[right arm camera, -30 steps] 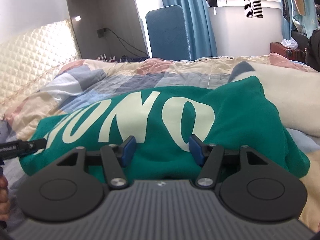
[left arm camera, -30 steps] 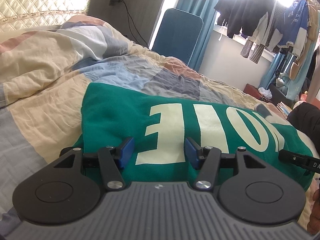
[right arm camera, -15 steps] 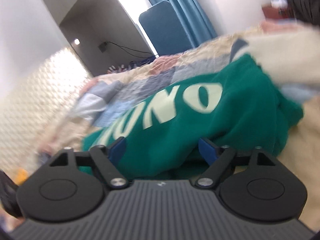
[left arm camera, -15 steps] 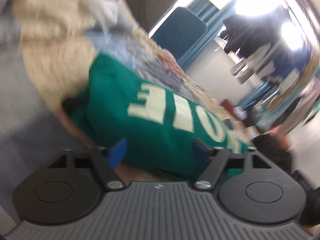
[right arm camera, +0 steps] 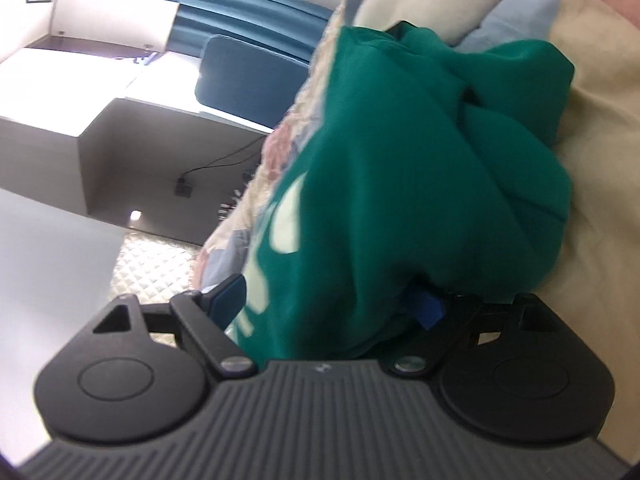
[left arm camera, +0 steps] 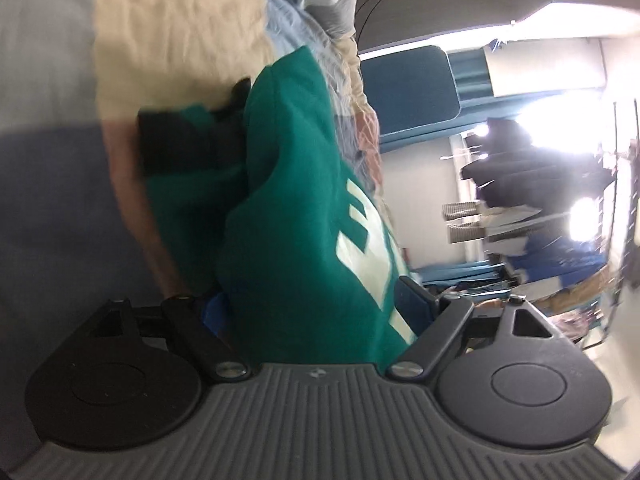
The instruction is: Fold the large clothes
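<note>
Green sweatshirt (left arm camera: 304, 216) bulges between the spread fingers of the left gripper (left arm camera: 312, 304); likewise the right gripper (right arm camera: 332, 304), jaws wide apart around its folded edge. It lies on the patchwork quilt (left arm camera: 168, 40). Only the right view shows the quilted headboard (right arm camera: 156, 264).

A patchwork quilt (left arm camera: 208, 40) covers the bed. Beyond the quilt stands a blue padded panel (left arm camera: 408, 88), perhaps a chair back. Past the panel hang teal curtains (right arm camera: 248, 8) and clothes (left arm camera: 516, 184).
</note>
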The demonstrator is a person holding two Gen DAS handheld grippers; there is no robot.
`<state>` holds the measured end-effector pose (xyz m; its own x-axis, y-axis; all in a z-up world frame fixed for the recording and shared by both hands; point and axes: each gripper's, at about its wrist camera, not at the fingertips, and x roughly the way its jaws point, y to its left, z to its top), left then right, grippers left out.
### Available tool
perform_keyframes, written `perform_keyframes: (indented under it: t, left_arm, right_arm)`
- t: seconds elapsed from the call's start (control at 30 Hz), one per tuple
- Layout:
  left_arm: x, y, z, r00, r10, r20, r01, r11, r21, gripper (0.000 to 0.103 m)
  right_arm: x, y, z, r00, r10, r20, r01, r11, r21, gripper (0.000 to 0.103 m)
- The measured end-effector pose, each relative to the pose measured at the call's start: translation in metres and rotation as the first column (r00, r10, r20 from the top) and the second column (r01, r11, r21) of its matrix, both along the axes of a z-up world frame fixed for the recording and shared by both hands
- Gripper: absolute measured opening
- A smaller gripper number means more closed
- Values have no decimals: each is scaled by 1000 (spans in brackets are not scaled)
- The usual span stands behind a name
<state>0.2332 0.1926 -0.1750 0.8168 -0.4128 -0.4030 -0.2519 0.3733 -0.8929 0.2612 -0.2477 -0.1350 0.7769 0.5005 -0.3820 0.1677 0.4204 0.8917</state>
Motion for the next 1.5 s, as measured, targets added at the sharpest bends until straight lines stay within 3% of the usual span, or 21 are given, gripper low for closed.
perform_keyframes:
  t: [0.07, 0.13, 0.17, 0.23, 0.3, 0.37, 0.47, 0.63, 0.8, 0.93, 0.97, 1.03, 1.07, 1.27, 1.33, 1.5]
  left_arm:
    - [11, -2, 2, 1000, -6, -12, 7, 997, 76, 65]
    - [16, 0, 4, 1000, -4, 6, 3, 997, 82, 49]
    - [18, 3, 6, 1000, -1, 19, 0, 997, 76, 41]
    - [19, 4, 13, 999, -3, 46, -2, 996, 91, 36]
    - [20, 8, 21, 996, -9, 90, 1, 996, 92, 33]
    - [21, 10, 27, 991, -18, 132, 7, 996, 85, 32]
    - [29, 9, 31, 992, -35, 123, 18, 991, 136, 32]
    - [41, 9, 4, 998, -34, 55, 24, 985, 171, 32]
    - [38, 10, 0, 998, -31, 59, 21, 985, 168, 38]
    - [25, 10, 4, 1000, -18, 24, 14, 988, 157, 63]
    - [21, 9, 6, 1000, -17, 11, 15, 987, 162, 71]
    - [11, 8, 8, 1000, -18, -14, 20, 990, 142, 84]
    - [7, 7, 8, 1000, -20, -19, 22, 992, 125, 87]
    - [1, -2, -13, 993, -30, -111, 32, 999, 16, 96]
    - [5, -1, -20, 994, -14, -104, 12, 1000, -23, 98]
    - [12, 2, -29, 996, 46, -75, -54, 992, -110, 102]
  right_arm:
    - [4, 0, -5, 1000, -4, -13, 4, 1000, -14, 82]
    - [7, 2, -5, 1000, -7, -21, 6, 999, -50, 71]
    - [8, 2, -2, 1000, -5, -21, 4, 998, -70, 61]
    - [9, 3, 5, 1000, 5, -6, -6, 994, -112, 42]
    - [9, 4, 18, 999, 18, 29, -13, 987, -158, 27]
    - [8, 7, 33, 996, 32, 81, -14, 977, -215, 22]
    - [12, 14, 46, 989, 63, 135, -17, 949, -315, 21]
    - [16, 13, 19, 991, 85, 102, -44, 935, -351, 21]
    - [12, 4, 2, 994, 59, 93, -32, 963, -269, 28]
    - [0, 8, 6, 998, 28, 54, -15, 974, -226, 40]
    - [-5, 10, 8, 999, 24, 43, -15, 976, -216, 45]
    - [-11, 15, 6, 1000, 27, 9, -25, 984, -179, 68]
    - [-13, 19, 5, 999, 35, -8, -36, 987, -156, 85]
    - [-2, 32, -15, 997, 6, -74, -15, 992, -129, 87]
    - [7, 30, -23, 997, -17, -77, 10, 995, -98, 88]
    - [19, 29, -32, 998, -54, -44, 54, 999, 1, 101]
